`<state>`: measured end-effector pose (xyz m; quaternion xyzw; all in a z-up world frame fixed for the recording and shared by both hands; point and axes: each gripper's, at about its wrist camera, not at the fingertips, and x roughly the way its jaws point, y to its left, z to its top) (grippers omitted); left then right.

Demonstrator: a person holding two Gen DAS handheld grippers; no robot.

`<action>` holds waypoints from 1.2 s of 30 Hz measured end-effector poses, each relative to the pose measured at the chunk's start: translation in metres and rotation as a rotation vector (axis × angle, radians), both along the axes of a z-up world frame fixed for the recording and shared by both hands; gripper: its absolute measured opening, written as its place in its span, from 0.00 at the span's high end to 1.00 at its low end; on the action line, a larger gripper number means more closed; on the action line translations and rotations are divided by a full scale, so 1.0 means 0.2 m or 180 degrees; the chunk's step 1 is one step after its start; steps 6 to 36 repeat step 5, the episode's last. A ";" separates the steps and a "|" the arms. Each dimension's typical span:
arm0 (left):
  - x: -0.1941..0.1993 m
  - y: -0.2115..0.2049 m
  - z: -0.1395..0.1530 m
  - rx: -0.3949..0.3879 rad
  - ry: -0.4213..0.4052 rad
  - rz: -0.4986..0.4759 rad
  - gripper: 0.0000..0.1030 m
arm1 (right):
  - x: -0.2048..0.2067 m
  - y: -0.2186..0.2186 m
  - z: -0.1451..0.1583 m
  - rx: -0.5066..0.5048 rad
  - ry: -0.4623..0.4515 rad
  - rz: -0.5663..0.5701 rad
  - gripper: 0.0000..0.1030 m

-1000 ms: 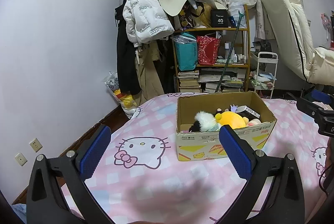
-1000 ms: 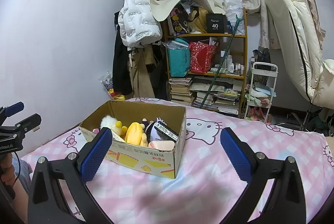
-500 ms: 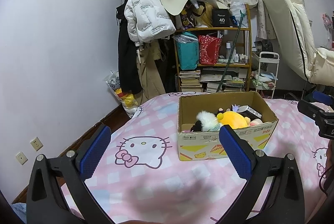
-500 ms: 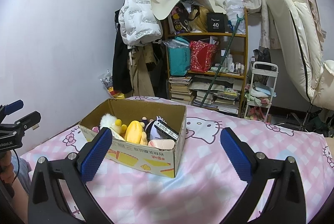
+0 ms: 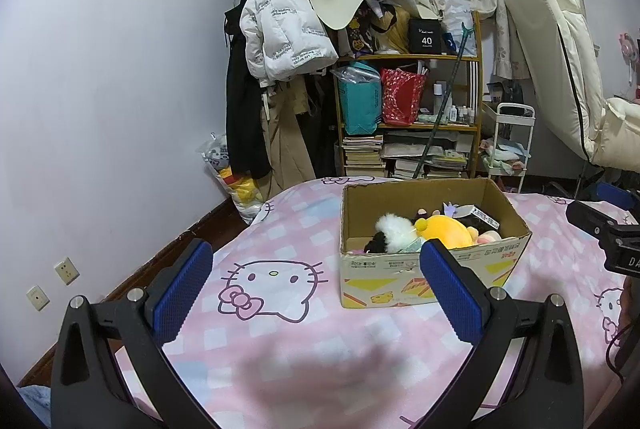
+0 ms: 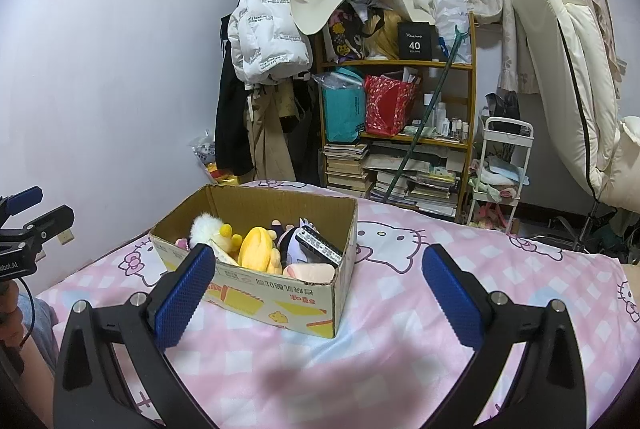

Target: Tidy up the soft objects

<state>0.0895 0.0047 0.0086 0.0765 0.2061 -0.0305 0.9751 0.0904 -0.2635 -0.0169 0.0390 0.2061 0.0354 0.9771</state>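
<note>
Where the pink checked quilt (image 5: 280,313) with its cat-face prints covers the bed, an open corrugated box (image 5: 430,271) sits at centre right of the left wrist view and at centre left of the right wrist view (image 6: 280,303). Box walls are plain brown board, the front printed with yellow shapes and red lettering. Inside lie soft toys packed close: a fluffy black-and-white plush (image 5: 394,231), a smooth rounded yellow plush (image 5: 448,231), a pale pink one at the near right corner (image 6: 310,271), and a dark one bearing a barcode tag (image 6: 320,249).

Left gripper (image 5: 316,293): fingers wide apart, nothing between them; pads (image 5: 182,293) are blue with a fine dimpled texture on black angular arms. The box stands beyond the tips, its lower front corner just behind the right-hand pad, not touching so far as can be told.

Right gripper (image 6: 318,295): fingers likewise spread and empty, the same blue pads (image 6: 452,297). The box lies behind the left-hand pad, reaching into the gap between the tips, well beyond them.

A cluttered wooden shelf (image 6: 400,133) and a white quilted jacket (image 6: 268,33) occupy the upper centre.
</note>
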 end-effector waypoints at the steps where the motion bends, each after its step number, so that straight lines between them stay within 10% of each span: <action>1: 0.00 0.00 0.00 0.0009 -0.0003 0.0010 0.01 | 0.00 0.01 0.00 -0.0002 -0.0001 0.0001 0.00; 36: 0.00 -0.01 0.00 0.0009 0.0003 0.0037 0.01 | 0.00 0.01 0.01 -0.0004 -0.0002 -0.0004 0.00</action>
